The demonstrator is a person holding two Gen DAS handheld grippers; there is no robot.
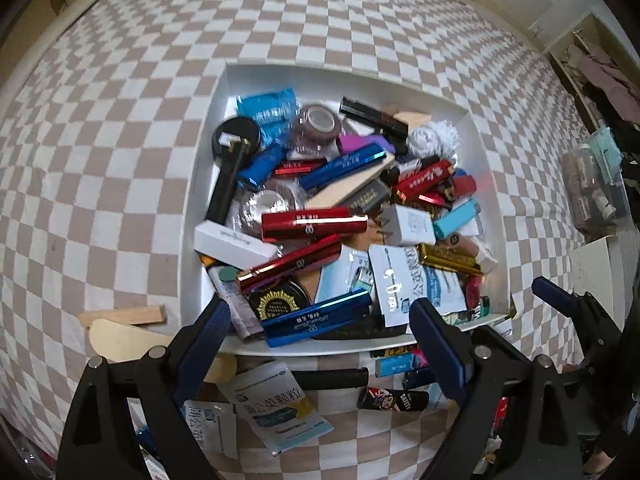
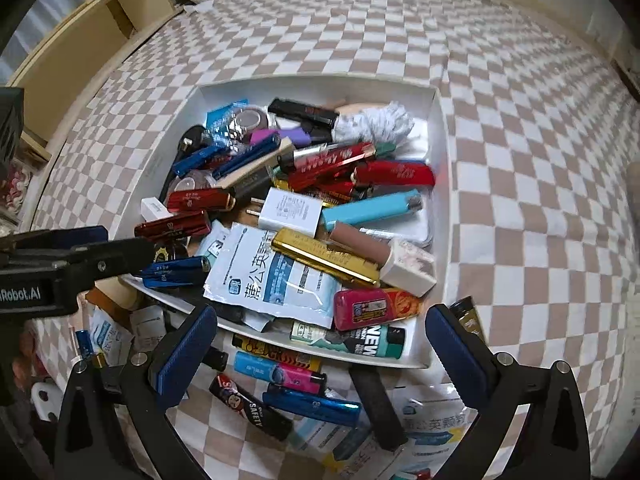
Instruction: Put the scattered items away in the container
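Scattered items are lying on the checked bedspread [image 2: 520, 128] just in front of the white container [image 2: 438, 152], which is sitting on the bed and is already heaped with lighters, sachets and small boxes. Both sets of fingers are standing spread wide and holding nothing: the left gripper [image 1: 320, 332] is hovering over the container's near rim, and the right gripper [image 2: 320, 344] is hanging above the loose pile at that same edge.

Judging from this, the step in hand is picking the next stray piece. Nearest the right gripper are the blue metallic lighter [image 2: 312, 402], the pink and blue lighter [image 2: 280, 374] and the black lighter marked SAFETY [image 2: 250, 406], all lying close together beside a black bar [image 2: 376, 408] and over a paper sachet [image 2: 432, 428]. On the left side, the wooden block [image 1: 124, 315] and a wooden spatula [image 1: 124, 340] are resting apart from the rest, with a printed sachet [image 1: 276, 408] lying below the left fingers.

A good pick would probably take one lighter across its narrow width, coming straight down so the neighbours are not nudged away. The sachets are flat and likely to slip, so pinching an edge that is lifting off the cloth seems wiser. Since the container is piled high, each piece should be let go low over a gap, perhaps near the far wall, or things may slide back over the rim.
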